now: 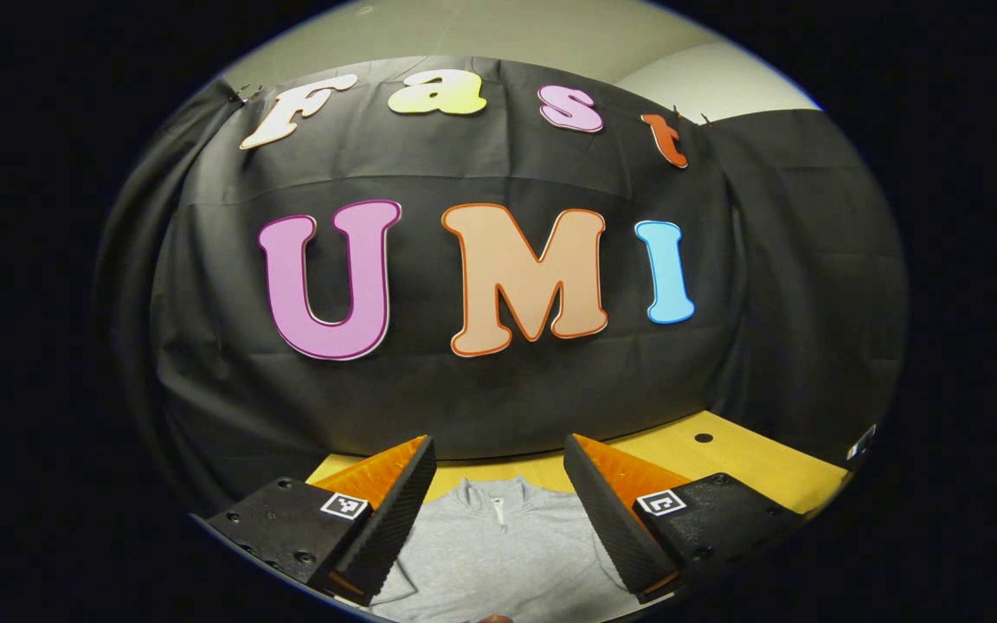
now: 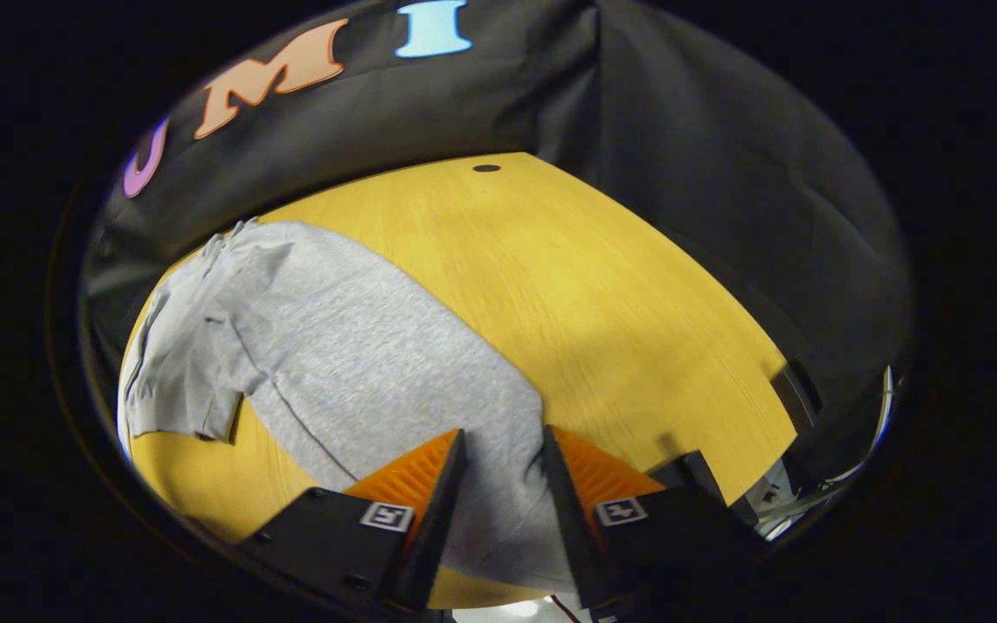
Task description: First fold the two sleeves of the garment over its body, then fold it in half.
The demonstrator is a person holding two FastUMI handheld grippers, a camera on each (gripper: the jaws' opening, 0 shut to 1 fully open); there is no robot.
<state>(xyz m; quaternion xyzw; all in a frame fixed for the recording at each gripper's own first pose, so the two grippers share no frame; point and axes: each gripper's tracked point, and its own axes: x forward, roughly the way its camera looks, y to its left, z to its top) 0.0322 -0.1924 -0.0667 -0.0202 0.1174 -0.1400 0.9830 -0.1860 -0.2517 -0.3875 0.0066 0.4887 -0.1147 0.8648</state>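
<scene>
A: Surroundings first. What lies around the work area?

B: A yellow wooden table top (image 2: 602, 294) with a small dark round hole (image 2: 486, 168) near its far edge. Black cloth wall (image 2: 706, 147) hangs behind and to the side of it. At the table's near right corner, some dark fittings and a pale cable; too blurred to identify.

A: Location of the garment?

B: The light grey knit sweatshirt (image 2: 360, 355) lies flat on the table, toward its left part in the right gripper view. One sleeve (image 2: 183, 363) is spread out to the side, its cuff end resting on bare wood. In the left gripper view the collar with its short zip (image 1: 498, 512) points toward the cloth wall.

A: Anything obstructing?

B: Nothing rests on the fabric.

A: Gripper poses?

B: Left gripper (image 1: 498, 519) is held level, aimed at the wall, above the collar area; jaws wide apart, nothing between them. Right gripper (image 2: 503, 510) tilts down over the sweatshirt's near edge; jaws also spread, with fabric seen through the gap. Contact with the fabric cannot be judged.
</scene>
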